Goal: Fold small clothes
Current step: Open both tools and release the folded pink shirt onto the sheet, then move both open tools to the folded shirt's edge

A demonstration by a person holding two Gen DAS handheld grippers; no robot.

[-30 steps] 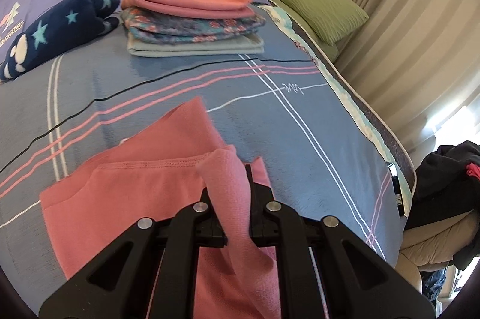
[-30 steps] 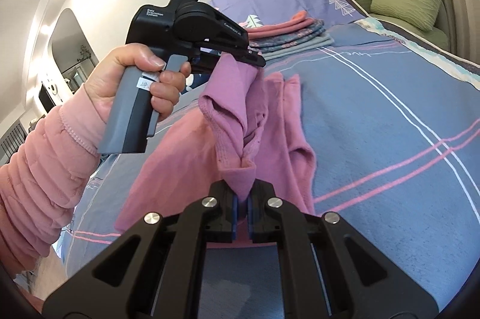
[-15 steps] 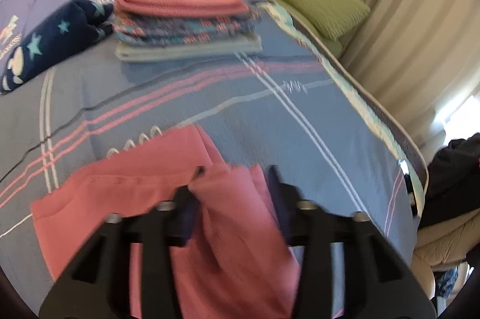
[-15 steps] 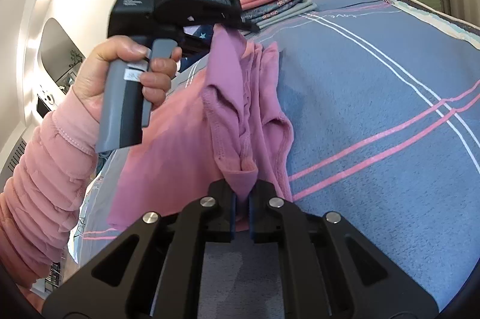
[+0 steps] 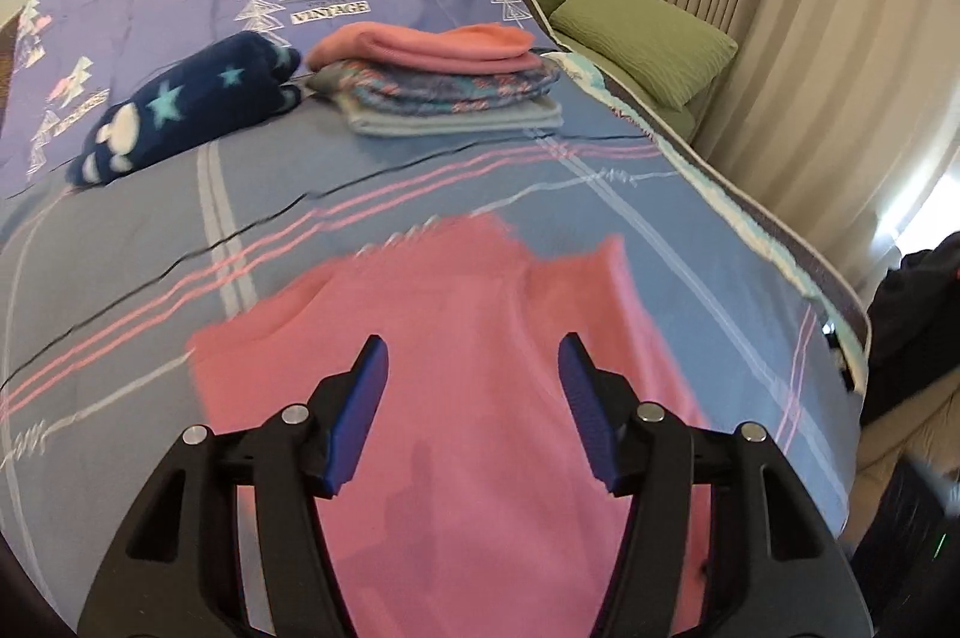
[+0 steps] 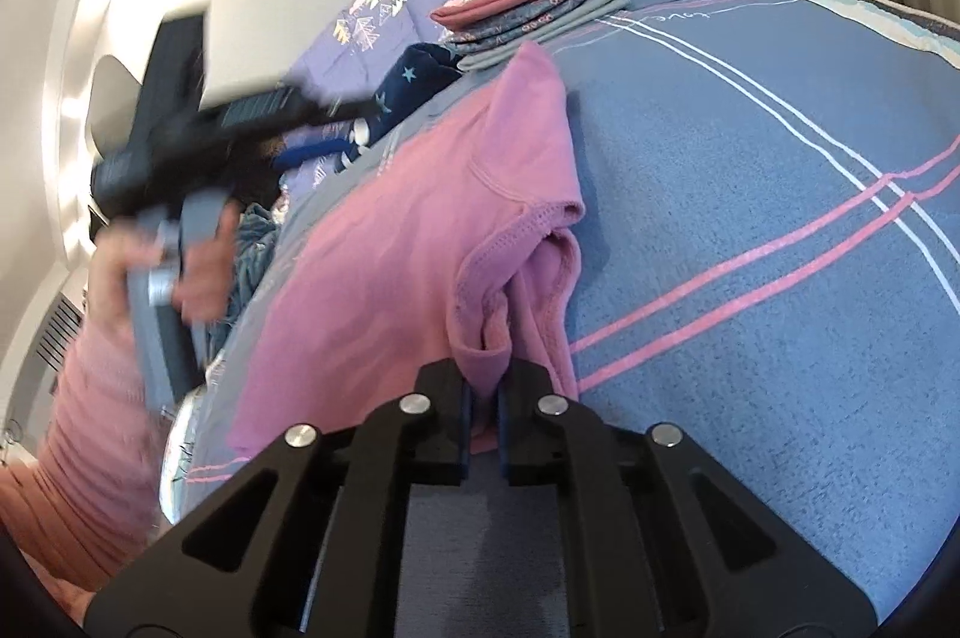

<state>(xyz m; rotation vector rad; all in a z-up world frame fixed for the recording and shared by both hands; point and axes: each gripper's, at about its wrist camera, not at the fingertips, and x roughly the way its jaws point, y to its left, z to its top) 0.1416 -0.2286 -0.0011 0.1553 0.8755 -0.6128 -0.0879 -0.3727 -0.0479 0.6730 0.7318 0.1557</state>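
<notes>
Left wrist view: my left gripper [image 5: 471, 365], jaws just opened and holding nothing, hangs over the pink garment [image 5: 480, 368] spread on the bed [image 5: 690, 242]; folded stack [image 5: 444, 80] at twelve o'clock. Right wrist view: my right gripper [image 6: 483, 392] stays pinched on the garment's hem.

The left gripper [image 5: 471, 386], its jaws just opened and empty, hovers over a pink garment [image 5: 468, 338] (motion-blurred) on the bedspread [image 5: 372, 182].
</notes>
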